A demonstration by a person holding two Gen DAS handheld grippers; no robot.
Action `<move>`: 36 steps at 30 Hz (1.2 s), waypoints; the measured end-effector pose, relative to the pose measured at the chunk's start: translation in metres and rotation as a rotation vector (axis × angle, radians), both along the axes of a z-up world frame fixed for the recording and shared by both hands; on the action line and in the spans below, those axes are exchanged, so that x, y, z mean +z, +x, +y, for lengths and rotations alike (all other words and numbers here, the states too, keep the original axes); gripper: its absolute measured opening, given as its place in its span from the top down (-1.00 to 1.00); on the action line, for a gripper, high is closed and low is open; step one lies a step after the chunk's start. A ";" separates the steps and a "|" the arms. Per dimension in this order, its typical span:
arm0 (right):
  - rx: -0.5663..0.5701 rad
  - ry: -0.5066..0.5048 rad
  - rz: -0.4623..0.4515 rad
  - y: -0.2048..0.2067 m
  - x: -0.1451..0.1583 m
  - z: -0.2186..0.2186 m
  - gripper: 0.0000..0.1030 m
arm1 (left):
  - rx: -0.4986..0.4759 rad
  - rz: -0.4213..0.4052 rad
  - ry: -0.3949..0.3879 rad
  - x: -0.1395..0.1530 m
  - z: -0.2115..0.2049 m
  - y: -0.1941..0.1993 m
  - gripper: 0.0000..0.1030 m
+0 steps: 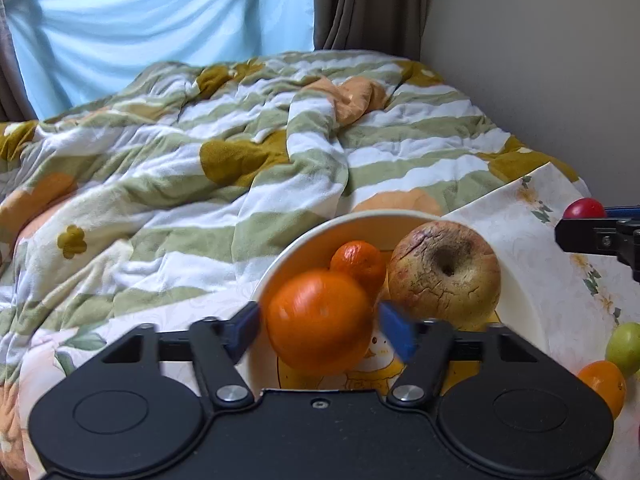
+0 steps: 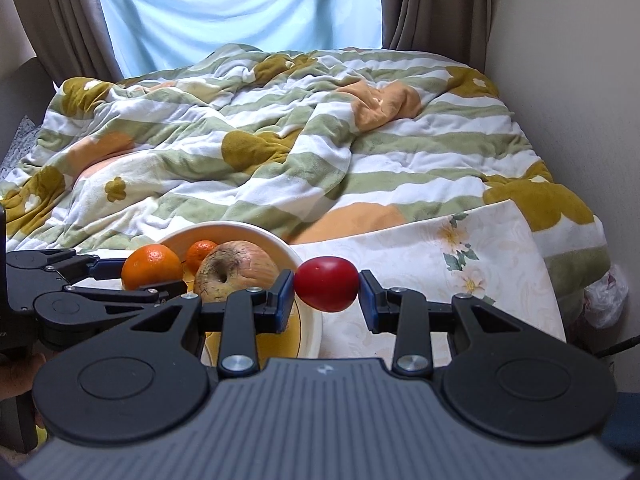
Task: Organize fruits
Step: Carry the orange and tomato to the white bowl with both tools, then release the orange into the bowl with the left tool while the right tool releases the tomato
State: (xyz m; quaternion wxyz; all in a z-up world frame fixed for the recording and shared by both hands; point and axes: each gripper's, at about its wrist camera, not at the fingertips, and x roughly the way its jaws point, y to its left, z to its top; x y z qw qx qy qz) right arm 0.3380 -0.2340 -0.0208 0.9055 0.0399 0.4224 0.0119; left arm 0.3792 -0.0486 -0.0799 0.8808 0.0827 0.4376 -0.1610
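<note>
Nearest the left wrist camera, the left tool [image 1: 320, 326] has its blue pads [image 1: 244, 330] on either side of a large orange [image 1: 318, 320], which sits between them over the near part of a white bowl [image 1: 520, 304]. That orange looks blurred; the left pad meets its skin, while at the right pad I cannot tell whether there is contact. In the same bowl, at about 12 o'clock from the orange, lies a small mandarin [image 1: 358, 260], and at 2 o'clock a blotchy, cracked apple [image 1: 444, 270] with its stem hollow facing the camera. A yellow cartoon print shows on the bowl's floor.

The bowl stands on a floral cloth [image 1: 532, 236] spread at the foot of a bed covered by a striped quilt [image 1: 200, 152]. At 4 o'clock from the bowl, near the frame edge, a green fruit [image 1: 624, 348] and an orange fruit [image 1: 604, 384] lie on the cloth, just beside each other.

From the right wrist view, the right tool [image 2: 327, 300] is set at a middling width, its pads clamped on a red fruit [image 2: 326, 283], smooth and egg-shaped, carried just off the bowl's [image 2: 312, 320] right rim, at about 3 o'clock from the apple [image 2: 236, 272]. The left tool [image 2: 154, 276] reaches in from 9 o'clock with the large orange [image 2: 151, 266] in its grip, and the mandarin [image 2: 202, 254] shows behind. Pale blue drapery [image 2: 240, 12] between brown curtains [image 2: 64, 16] hangs beyond the bed.
</note>
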 end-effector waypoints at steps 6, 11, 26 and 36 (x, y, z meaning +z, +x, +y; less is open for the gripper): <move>0.012 -0.002 0.000 -0.001 0.001 0.002 0.03 | 0.023 -0.033 0.021 0.013 0.010 -0.012 -1.00; 0.051 -0.005 -0.003 -0.003 0.004 0.011 0.03 | 0.086 -0.035 -0.017 0.027 0.030 -0.026 -1.00; 0.260 0.017 0.039 0.002 -0.011 0.083 0.03 | 0.251 -0.068 -0.017 0.048 0.077 -0.064 -1.00; 0.338 0.004 0.107 0.003 -0.043 0.116 0.03 | 0.311 -0.057 -0.011 0.041 0.099 -0.078 -1.00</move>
